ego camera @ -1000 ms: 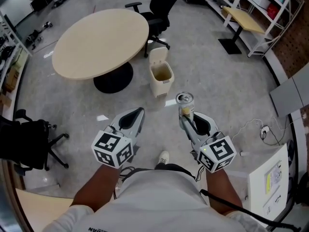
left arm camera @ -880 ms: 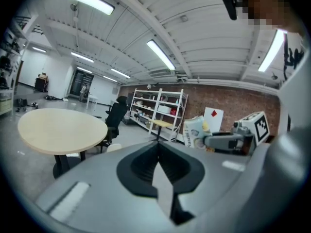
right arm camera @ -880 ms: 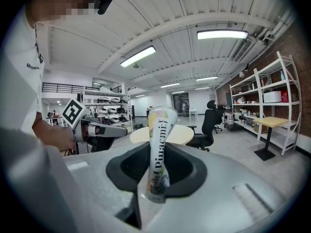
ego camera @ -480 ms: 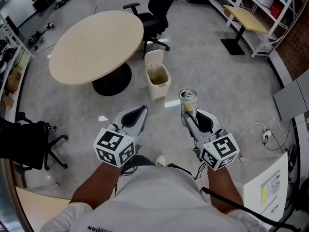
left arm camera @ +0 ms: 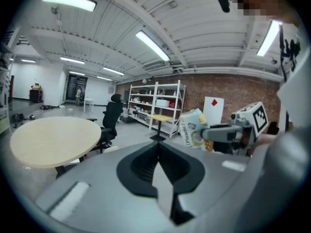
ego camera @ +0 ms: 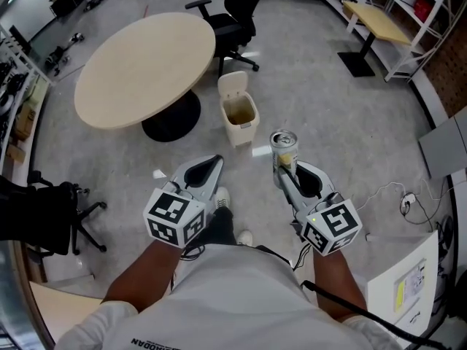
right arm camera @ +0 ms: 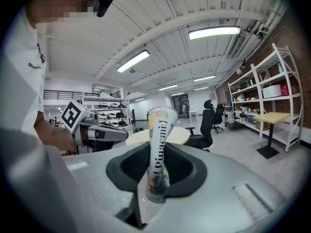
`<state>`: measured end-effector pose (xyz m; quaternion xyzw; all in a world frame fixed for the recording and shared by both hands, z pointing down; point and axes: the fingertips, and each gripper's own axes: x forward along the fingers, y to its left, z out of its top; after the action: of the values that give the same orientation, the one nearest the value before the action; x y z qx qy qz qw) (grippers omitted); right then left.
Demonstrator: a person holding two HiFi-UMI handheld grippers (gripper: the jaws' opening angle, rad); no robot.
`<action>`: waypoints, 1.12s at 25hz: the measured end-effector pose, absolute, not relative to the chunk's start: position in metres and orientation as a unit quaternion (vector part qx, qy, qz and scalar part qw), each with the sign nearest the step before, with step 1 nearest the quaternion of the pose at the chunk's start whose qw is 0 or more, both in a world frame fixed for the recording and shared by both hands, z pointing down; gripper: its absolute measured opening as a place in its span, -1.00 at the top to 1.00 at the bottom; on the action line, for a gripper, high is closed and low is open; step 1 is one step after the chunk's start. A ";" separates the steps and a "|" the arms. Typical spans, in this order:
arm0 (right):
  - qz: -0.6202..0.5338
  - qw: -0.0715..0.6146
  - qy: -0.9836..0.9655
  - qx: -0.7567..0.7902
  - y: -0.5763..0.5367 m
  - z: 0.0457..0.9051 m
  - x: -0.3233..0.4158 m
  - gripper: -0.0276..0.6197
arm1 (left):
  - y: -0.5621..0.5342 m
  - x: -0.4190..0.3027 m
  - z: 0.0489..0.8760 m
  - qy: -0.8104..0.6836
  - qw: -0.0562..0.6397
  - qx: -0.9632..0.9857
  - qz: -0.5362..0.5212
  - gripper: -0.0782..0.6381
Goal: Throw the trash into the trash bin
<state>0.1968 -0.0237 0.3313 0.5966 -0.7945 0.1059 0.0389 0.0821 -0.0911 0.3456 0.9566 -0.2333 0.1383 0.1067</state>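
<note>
The left gripper (ego camera: 214,162) was closed, nothing between its jaws. Ahead on the floor stood the bin (ego camera: 239,132), lid up. The right gripper (ego camera: 282,172) clamped the can (ego camera: 284,149) near its base, long axis upright, top up, short of the bin

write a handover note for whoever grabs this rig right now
Right claw: shut on the can, held upright.
Left claw: shut, empty.
Bin: on the floor ahead, beside the table, lid up.
Done: can picked up.
Left: carry the can to the bin, hold it over the opening and let go. The claw is short of the bin now.
</note>
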 end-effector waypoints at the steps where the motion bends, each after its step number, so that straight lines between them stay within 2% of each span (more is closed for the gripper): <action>1: 0.107 0.038 -0.793 0.599 -0.024 0.332 0.199 0.65 | -0.092 0.087 0.346 -0.228 0.108 0.958 0.139 0.76; 13: 0.130 0.048 -0.773 0.619 -0.041 0.351 0.226 0.65 | -0.127 0.116 0.357 -0.213 0.124 0.960 0.133 0.76; 28: 0.135 0.066 -0.792 0.592 -0.135 0.346 0.221 0.65 | -0.209 0.109 0.363 -0.245 0.125 0.952 0.132 0.76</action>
<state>0.2212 -0.1355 0.3464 0.5920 -0.7918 0.1349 0.0659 0.1086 -0.2093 0.3633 0.9523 -0.2453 0.1319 0.1249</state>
